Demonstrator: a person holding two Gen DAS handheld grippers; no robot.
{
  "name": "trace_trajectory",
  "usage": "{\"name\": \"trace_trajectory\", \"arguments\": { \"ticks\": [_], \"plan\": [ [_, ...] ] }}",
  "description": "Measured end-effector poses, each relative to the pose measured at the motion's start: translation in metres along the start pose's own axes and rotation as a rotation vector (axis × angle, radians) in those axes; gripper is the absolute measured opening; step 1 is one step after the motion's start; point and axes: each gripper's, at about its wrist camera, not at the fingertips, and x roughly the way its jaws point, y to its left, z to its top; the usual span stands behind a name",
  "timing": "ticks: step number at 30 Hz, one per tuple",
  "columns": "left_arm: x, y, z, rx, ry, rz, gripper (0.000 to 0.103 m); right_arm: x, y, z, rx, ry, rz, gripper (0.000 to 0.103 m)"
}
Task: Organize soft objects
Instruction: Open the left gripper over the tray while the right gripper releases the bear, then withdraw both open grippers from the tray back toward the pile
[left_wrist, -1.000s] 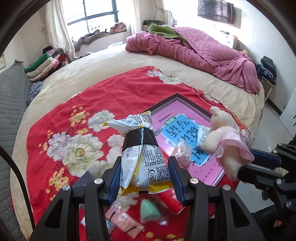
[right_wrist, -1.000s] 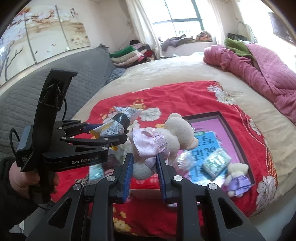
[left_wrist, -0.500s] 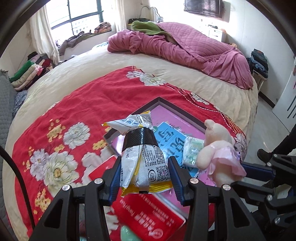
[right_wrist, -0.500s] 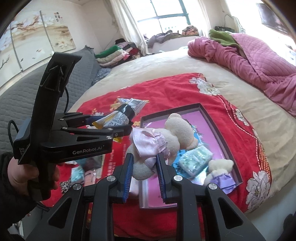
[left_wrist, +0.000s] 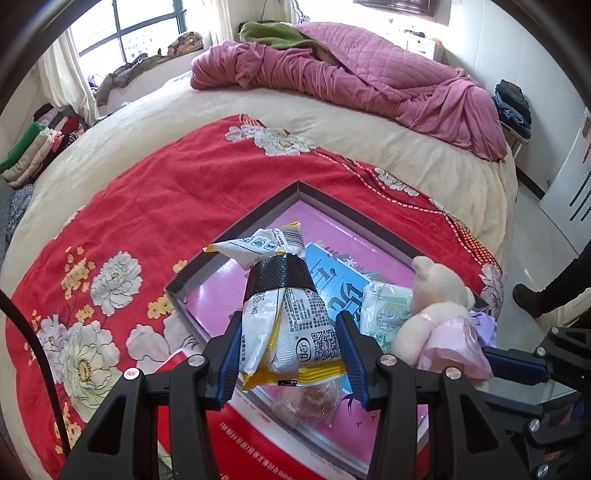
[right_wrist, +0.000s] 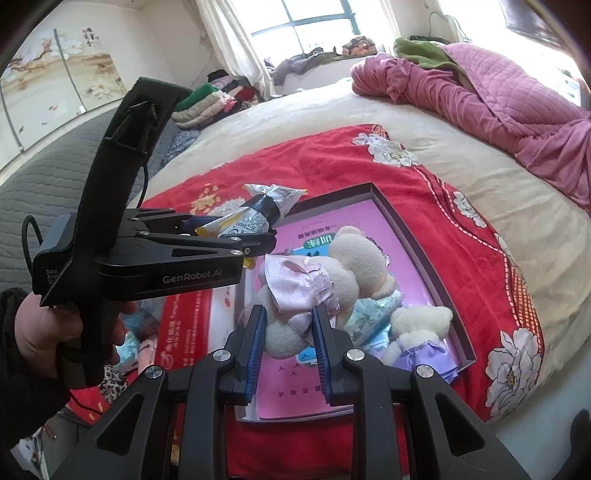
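1. The left gripper (left_wrist: 288, 349) holds a bundle of snack bags (left_wrist: 284, 306); its fingers (left_wrist: 231, 354) press on both sides of the bundle; a black tape band (left_wrist: 279, 275) goes round the bags near the top.
2. The bundle hangs above the near left part of a flat box (left_wrist: 236, 236) with a dark rim and a pink floor; I cannot tell if it touches the box.
3. The right gripper (right_wrist: 290, 332) holds a cream teddy bear in a pink dress (right_wrist: 314, 284); its fingers (right_wrist: 255, 339) squeeze the bear's bottom half, so they stand narrow.
4. The bear lies on its side in the grip, head pointing away, over the middle of the box (right_wrist: 421, 229).
5. A second teddy bear in a purple dress (right_wrist: 421, 332) lies in the box by its near right corner; a small green and white packet (right_wrist: 373, 314) lies just beside it, partly under the held bear.
6. A clear bag with something brown in it (left_wrist: 310, 400) lies in the box near its front edge.
7. The box sits on a red flowery blanket (left_wrist: 155, 206) spread over the near end of the bed (left_wrist: 207, 107); a red packet (right_wrist: 184, 332) lies by the box's left side.
8. A pink quilt (left_wrist: 369, 77) is heaped at the far end of the bed.
9. A hand (right_wrist: 48, 332) grips the handle of the left gripper (right_wrist: 236, 230).
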Motion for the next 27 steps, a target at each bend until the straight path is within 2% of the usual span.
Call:
{"name": "trace_trajectory", "arguments": {
  "ticks": [7, 11, 19, 27],
  "plan": [
    [0.010, -0.003, 0.002, 0.008, 0.008, 0.004, 0.051, 0.013, -0.007, -0.001, 0.015, 0.026, -0.018, 0.028],
    [0.007, -0.002, 0.001, 0.002, 0.006, 0.004, 0.064, 0.013, -0.008, -0.001, 0.011, 0.020, -0.030, 0.030],
    [-0.014, 0.006, -0.004, -0.021, -0.021, 0.010, 0.064, 0.000, 0.001, 0.001, 0.001, -0.001, -0.029, 0.031],
    [-0.059, 0.026, -0.023, -0.054, -0.065, 0.025, 0.064, -0.018, 0.043, 0.004, -0.071, -0.033, 0.007, 0.031]
  ]
}}
